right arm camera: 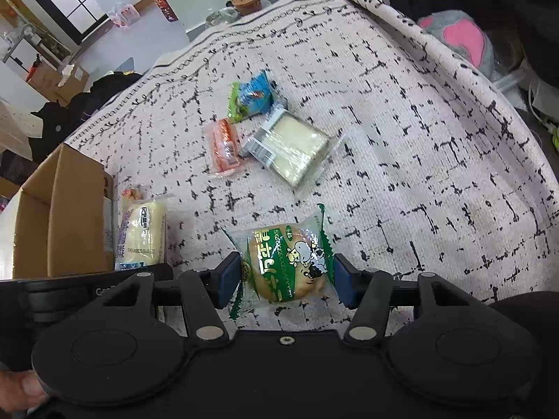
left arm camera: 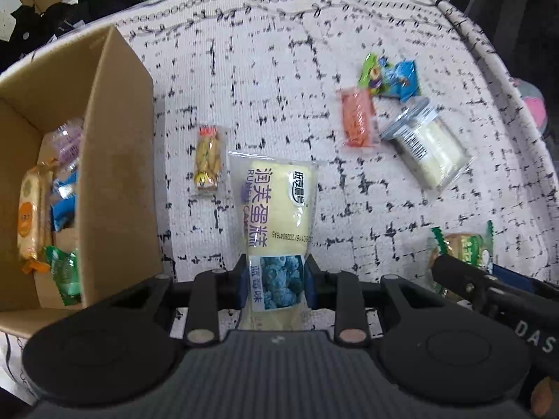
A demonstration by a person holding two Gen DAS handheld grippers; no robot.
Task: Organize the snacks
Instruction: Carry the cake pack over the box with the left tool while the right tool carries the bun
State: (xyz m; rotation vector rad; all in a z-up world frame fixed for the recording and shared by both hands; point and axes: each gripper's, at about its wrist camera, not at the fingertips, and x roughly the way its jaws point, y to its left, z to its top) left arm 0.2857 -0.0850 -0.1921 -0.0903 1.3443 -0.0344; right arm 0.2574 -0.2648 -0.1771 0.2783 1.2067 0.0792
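Centrally, at the bottom of the left wrist view, the left gripper [left arm camera: 276, 281] is clamped on the near end of a pale yellow cake packet [left arm camera: 276, 209] with a blue picture panel; both blue pads [left arm camera: 241, 284] press its sides, and the packet reaches away over the tablecloth [left arm camera: 265, 80]. Just left of the packet lies a small clear packet of golden biscuits [left arm camera: 209, 160]. At the left edge stands an open cardboard box [left arm camera: 115, 174], already holding several wrapped snacks. In the upper right of that frame lie an orange snack stick [left arm camera: 358, 122], a green-and-blue candy packet [left arm camera: 387, 76] and a clear-wrapped sandwich cake [left arm camera: 428, 146], close together. At the bottom centre of the right wrist view, the right gripper [right arm camera: 286, 277] brackets a round bun in a green wrapper [right arm camera: 286, 265]; its blue pads [right arm camera: 229, 279] sit at the wrapper's crimped ends, and whether they squeeze it or only flank it cannot be told. The bun rests on the cloth. To its left the yellow cake packet [right arm camera: 141, 237] shows beside the cardboard box [right arm camera: 63, 216]. Higher, mid-frame, lie the orange stick [right arm camera: 223, 146], candy packet [right arm camera: 253, 96] and sandwich cake [right arm camera: 290, 146]. A grey and pink plush toy [right arm camera: 457, 38] sits off the cloth at upper right.
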